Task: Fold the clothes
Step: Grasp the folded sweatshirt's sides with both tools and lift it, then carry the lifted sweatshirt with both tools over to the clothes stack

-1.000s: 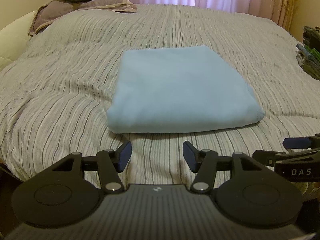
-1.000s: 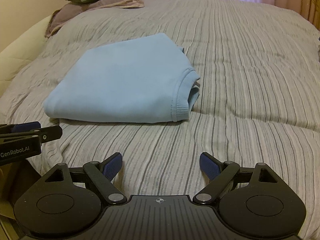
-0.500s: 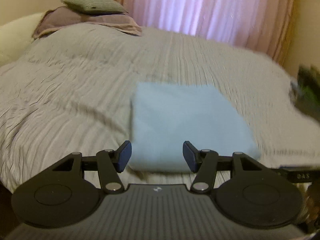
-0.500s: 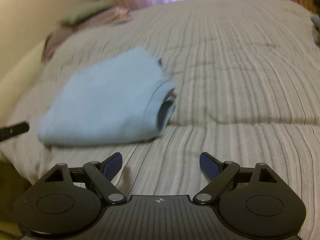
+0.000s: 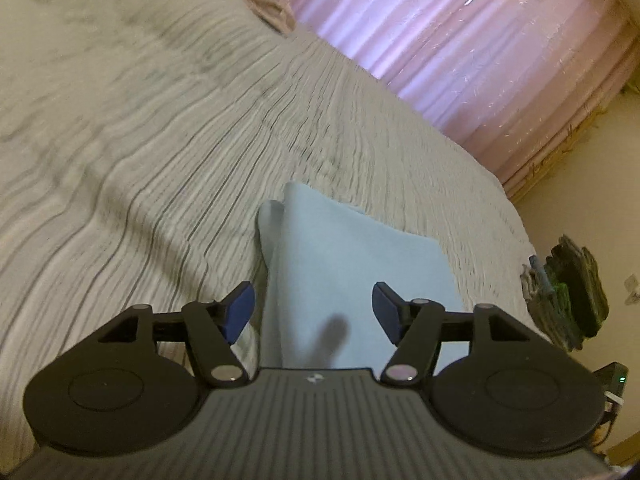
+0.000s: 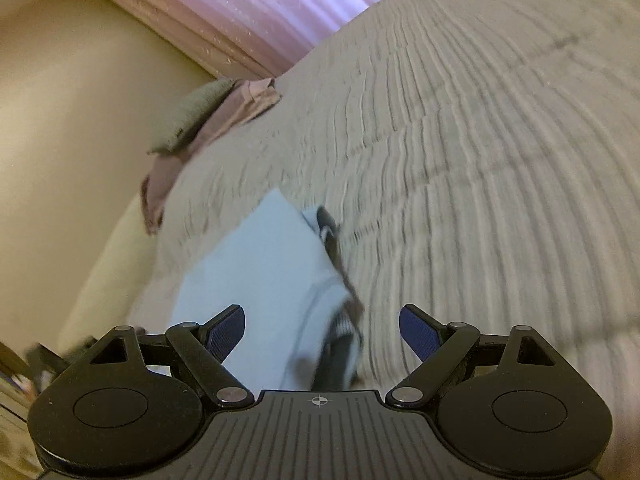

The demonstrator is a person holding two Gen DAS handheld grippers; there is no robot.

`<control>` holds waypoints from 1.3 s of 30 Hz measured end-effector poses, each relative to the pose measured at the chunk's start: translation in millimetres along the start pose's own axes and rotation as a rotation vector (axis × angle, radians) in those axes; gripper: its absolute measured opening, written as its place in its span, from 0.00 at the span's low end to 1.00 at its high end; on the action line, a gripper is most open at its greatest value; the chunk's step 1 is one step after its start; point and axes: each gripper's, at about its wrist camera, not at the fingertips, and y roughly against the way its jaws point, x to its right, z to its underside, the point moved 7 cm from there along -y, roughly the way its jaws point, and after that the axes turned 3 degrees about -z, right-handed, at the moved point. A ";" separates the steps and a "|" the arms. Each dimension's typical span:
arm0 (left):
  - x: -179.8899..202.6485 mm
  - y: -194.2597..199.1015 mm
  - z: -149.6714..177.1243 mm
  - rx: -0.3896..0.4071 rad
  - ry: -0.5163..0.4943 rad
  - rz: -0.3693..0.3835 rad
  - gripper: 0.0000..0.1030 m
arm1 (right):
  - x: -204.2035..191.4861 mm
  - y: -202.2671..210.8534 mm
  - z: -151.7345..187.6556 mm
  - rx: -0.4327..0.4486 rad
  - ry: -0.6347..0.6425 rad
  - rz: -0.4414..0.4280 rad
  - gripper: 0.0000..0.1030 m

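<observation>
1. Bed (image 5: 160,128) w/ grey striped cover fills both views; pink curtain (image 5: 460,40) behind; frames motion-blurred.
2. No containers seen.
3. Folded light-blue garment (image 5: 352,280) lies on bed, ribbed edge twd right tool side.
4. Left tool (image 5: 312,312): jaws apart, just been opening wider; garment's near end shows between the fingers, pads not pressing it.
5. Right tool (image 6: 320,328): jaws wide apart, over garment's ribbed edge, no grip.
6. Around: pillows (image 6: 200,112) at bed's far corner; dark clothes stack (image 5: 568,300) past bed edge. Nothing betw tools and garment.
</observation>
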 end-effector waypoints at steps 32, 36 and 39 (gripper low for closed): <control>23.4 -59.0 -18.2 -0.164 0.093 0.176 0.26 | -5.8 -51.9 -46.2 -0.190 -0.150 -0.249 0.15; 93.2 -42.5 -44.9 -0.193 0.031 0.215 0.26 | -27.3 16.1 -77.1 -0.111 -0.180 -0.217 0.15; 159.5 -30.9 -67.2 -0.232 -0.032 0.270 0.26 | -49.3 84.4 -107.6 -0.033 -0.195 -0.163 0.15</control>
